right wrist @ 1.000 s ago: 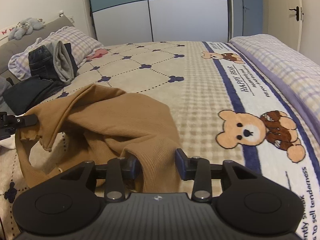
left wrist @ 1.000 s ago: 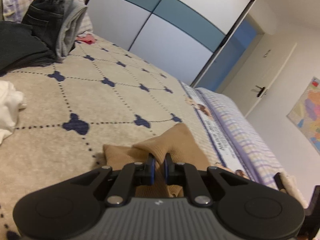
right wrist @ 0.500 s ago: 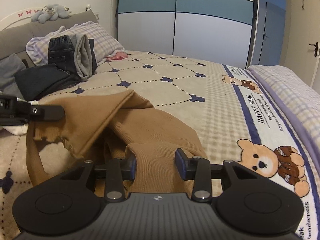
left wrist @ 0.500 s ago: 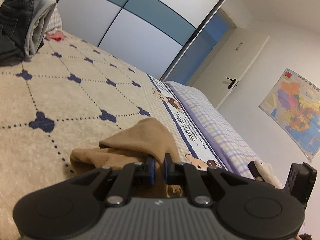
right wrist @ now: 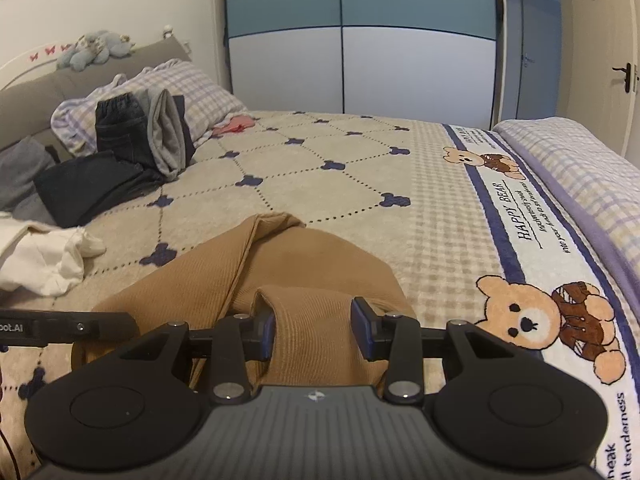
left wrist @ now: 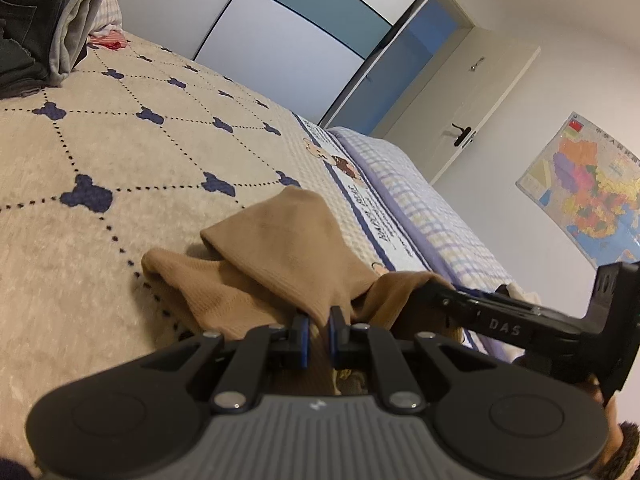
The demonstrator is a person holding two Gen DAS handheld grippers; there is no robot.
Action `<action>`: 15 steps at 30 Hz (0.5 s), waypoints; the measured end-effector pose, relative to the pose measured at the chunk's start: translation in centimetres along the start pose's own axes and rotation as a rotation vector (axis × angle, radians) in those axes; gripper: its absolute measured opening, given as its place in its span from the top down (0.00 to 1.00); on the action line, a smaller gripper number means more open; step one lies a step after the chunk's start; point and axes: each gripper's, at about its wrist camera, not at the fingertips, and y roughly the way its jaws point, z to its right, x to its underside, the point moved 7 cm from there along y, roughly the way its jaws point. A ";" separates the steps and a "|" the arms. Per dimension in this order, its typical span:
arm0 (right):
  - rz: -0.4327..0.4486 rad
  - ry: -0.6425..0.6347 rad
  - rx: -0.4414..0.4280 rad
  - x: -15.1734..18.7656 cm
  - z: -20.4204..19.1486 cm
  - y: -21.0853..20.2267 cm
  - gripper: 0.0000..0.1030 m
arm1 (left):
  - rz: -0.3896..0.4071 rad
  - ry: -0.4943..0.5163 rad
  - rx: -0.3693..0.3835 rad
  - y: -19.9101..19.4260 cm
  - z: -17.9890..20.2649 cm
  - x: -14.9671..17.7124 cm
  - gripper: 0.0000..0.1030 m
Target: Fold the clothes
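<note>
Left gripper (left wrist: 318, 334) pinching brown garment (left wrist: 280, 256) (right gripper (right wrist: 312, 334) opening)

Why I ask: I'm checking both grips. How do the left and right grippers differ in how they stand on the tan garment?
The left gripper is nearly shut, pinching a thin fold of the tan garment; the right gripper stands much wider around a thick bunch, and its jaws are opening. Both have the same garment between their blue pads.

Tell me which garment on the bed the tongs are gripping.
The tan ribbed top, bunched nearest both cameras. The white garment and the dark folded pile lie untouched further back by the pillow.
</note>
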 end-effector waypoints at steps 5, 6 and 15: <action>0.024 -0.003 -0.057 0.1 -0.6 -1.8 0.37 | -0.016 0.009 0.015 -0.1 0.3 0.8 0.91; 0.024 0.006 -0.074 0.2 -0.7 -2.1 0.37 | -0.021 0.021 0.024 0.0 0.7 1.1 0.91; -0.096 0.151 -0.229 1.9 -1.9 -0.4 0.36 | -0.078 0.154 0.085 0.4 3.9 3.8 0.90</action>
